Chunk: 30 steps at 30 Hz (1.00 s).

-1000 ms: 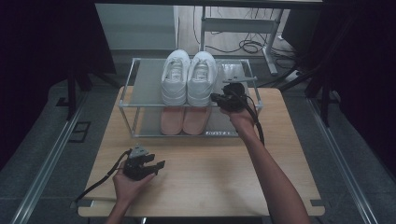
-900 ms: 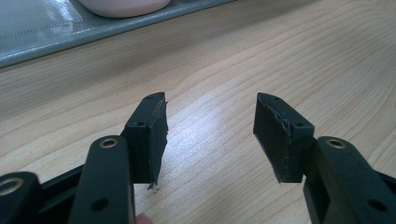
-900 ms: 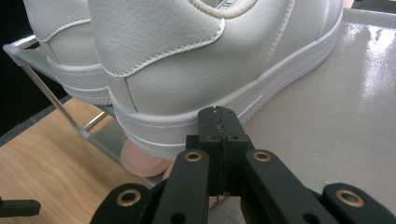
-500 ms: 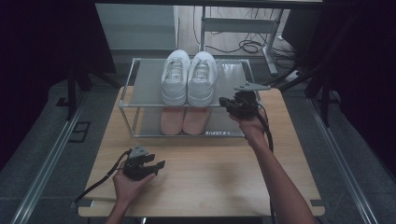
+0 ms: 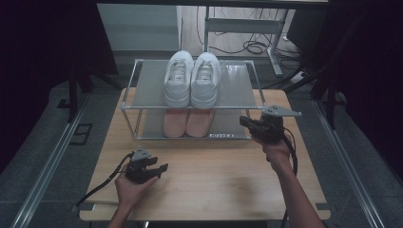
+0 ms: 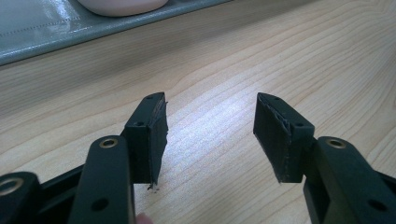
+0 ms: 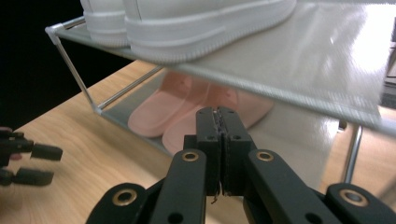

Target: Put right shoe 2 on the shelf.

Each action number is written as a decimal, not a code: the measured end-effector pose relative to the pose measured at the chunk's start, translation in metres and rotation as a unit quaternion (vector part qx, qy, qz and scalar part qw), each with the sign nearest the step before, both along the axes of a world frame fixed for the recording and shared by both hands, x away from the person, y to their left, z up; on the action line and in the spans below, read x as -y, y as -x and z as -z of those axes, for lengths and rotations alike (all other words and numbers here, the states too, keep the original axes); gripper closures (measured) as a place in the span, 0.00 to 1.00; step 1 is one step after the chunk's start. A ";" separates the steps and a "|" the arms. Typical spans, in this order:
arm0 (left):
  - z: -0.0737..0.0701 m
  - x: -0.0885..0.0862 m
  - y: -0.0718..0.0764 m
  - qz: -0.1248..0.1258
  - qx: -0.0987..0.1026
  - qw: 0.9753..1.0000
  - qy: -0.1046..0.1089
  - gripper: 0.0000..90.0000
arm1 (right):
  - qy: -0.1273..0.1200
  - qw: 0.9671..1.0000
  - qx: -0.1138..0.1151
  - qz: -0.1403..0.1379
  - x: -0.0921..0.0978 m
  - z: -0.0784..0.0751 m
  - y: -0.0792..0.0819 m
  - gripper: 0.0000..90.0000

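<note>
A pair of white sneakers (image 5: 192, 78) stands on the top shelf of a metal shoe rack (image 5: 148, 85), with a pair of pink slippers (image 5: 186, 121) on the shelf below. My right gripper (image 5: 243, 120) hovers at the rack's front right corner, shut with nothing in it. Its own view has the jaws pressed together (image 7: 218, 113) and pointing at the pink slippers (image 7: 177, 112), under the white sneakers (image 7: 196, 23). My left gripper (image 5: 160, 168) rests low over the wooden table (image 5: 223, 185) in front of the rack, open (image 6: 210, 105) and empty.
The rack's lower shelf edge (image 6: 70, 35) lies just ahead of my left gripper. Beyond the table are a floor with cables (image 5: 252, 47) and a metal frame (image 5: 247, 23). Dark curtains stand on both sides.
My right gripper has come away from the white sneakers on the top shelf, moving down and towards the rack's front right corner. The left gripper has stayed put.
</note>
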<state>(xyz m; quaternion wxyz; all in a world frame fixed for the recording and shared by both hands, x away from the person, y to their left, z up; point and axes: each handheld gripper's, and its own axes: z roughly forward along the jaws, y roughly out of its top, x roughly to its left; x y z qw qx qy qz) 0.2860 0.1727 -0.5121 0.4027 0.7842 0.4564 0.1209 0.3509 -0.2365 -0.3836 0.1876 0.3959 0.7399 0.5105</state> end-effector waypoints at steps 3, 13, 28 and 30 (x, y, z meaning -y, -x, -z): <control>0.001 0.001 0.000 -0.001 -0.001 1.000 0.003 0.50 | -0.007 1.000 -0.003 0.003 0.011 0.011 0.009 0.97; 0.001 0.002 0.000 -0.001 -0.006 1.000 0.002 0.50 | -0.023 0.999 -0.020 0.009 0.040 0.051 0.034 0.86; 0.002 0.002 0.000 -0.001 -0.008 1.000 0.001 0.50 | -0.007 0.998 -0.053 0.023 0.063 0.104 0.048 0.60; 0.003 0.003 0.000 -0.001 -0.009 1.000 0.001 0.50 | -0.001 0.998 -0.057 0.024 0.064 0.106 0.047 0.59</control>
